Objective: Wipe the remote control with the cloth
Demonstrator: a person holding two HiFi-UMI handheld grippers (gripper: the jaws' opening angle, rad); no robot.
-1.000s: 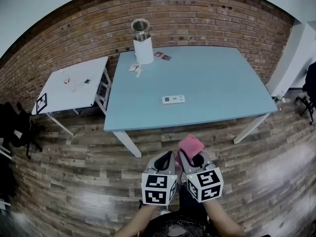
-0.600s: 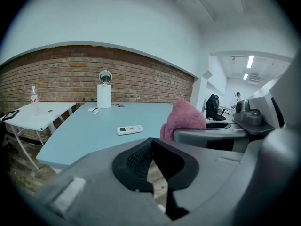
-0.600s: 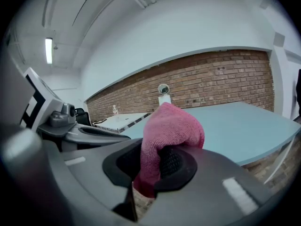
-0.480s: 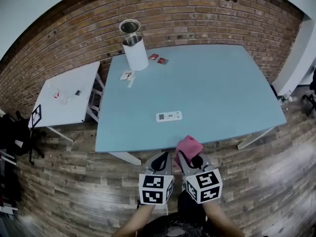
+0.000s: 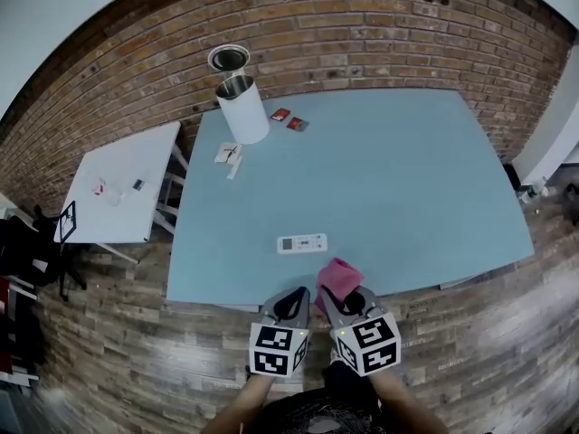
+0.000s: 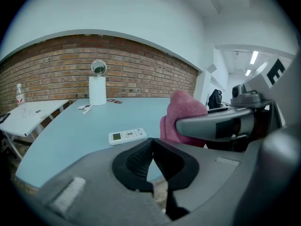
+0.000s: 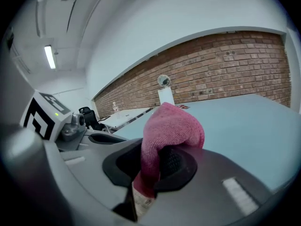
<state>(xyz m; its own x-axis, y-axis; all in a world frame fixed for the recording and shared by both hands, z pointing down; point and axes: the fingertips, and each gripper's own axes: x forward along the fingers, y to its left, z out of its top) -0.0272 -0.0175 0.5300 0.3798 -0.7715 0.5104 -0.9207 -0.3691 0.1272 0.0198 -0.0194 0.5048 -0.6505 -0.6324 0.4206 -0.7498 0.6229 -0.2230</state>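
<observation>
A white remote control [image 5: 302, 243] [image 6: 127, 135] lies flat near the front edge of the light blue table [image 5: 407, 179]. My right gripper [image 5: 339, 298] [image 7: 150, 166] is shut on a pink cloth [image 5: 338, 278] [image 7: 171, 126] that bulges up over its jaws, just below and right of the remote at the table's front edge. Beside it my left gripper [image 5: 294, 301] [image 6: 151, 157] is shut and holds nothing; it sits at the table's front edge, short of the remote. In the left gripper view the cloth [image 6: 184, 117] shows at the right.
A white cylinder with a round metal top [image 5: 241, 107] stands at the table's back left, with small red packets [image 5: 288, 119] and paper scraps [image 5: 228, 155] near it. A smaller white table [image 5: 118, 188] stands to the left. A brick wall [image 5: 362, 34] runs behind; wooden floor below.
Both grippers have moved forward together to the table's front edge, the cloth carried along in the right one. The remote now lies much closer to them.
</observation>
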